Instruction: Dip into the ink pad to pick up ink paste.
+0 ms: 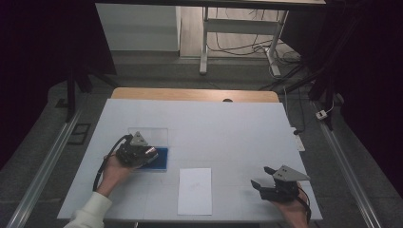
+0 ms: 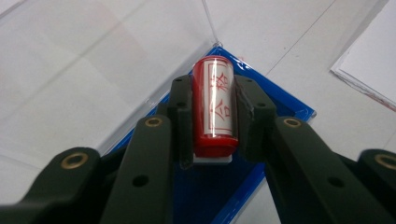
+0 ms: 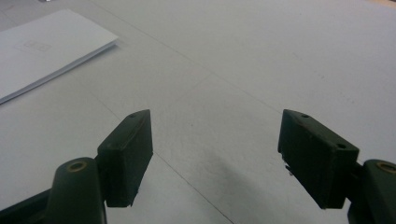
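The left gripper clamps a small red stamp by its long sides between its fingers, above the blue ink-pad case; it looks light, rigid and glossy-slick, while the right gripper gapes empty.

Bare white table lies open between the two hands; only a sheet of paper lies there, while the clear lid of the blue case lies open beyond the left gripper.
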{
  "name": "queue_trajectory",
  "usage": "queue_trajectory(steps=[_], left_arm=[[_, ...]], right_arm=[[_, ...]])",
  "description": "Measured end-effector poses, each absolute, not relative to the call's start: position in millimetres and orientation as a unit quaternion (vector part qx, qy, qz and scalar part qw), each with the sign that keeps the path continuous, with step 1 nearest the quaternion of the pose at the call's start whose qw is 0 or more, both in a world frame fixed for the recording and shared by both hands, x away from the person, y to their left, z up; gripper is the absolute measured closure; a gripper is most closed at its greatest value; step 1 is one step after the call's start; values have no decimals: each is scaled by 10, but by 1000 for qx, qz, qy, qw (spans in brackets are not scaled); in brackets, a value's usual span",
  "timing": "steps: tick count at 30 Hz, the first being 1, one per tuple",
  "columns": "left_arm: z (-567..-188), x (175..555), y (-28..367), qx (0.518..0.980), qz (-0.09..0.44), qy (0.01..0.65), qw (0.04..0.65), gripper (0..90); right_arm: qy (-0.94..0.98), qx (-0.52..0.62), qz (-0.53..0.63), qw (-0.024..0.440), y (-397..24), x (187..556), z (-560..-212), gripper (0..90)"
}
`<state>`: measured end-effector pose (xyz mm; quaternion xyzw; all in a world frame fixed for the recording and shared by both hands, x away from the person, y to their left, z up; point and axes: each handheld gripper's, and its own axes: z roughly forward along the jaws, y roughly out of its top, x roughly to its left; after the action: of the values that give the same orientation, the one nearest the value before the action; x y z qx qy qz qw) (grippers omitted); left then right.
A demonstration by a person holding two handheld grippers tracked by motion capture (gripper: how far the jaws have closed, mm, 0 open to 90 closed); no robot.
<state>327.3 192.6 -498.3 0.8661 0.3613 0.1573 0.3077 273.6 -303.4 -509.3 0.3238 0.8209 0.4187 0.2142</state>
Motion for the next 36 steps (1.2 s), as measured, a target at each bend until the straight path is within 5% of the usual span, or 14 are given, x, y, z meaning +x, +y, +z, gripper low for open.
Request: queue_trajectory(steps=[36], left_arm=[[-4980, 3367, 1889, 880, 129, 367, 273, 708]], right_arm=[[831, 307, 415, 210, -2935, 2704, -5078, 258]])
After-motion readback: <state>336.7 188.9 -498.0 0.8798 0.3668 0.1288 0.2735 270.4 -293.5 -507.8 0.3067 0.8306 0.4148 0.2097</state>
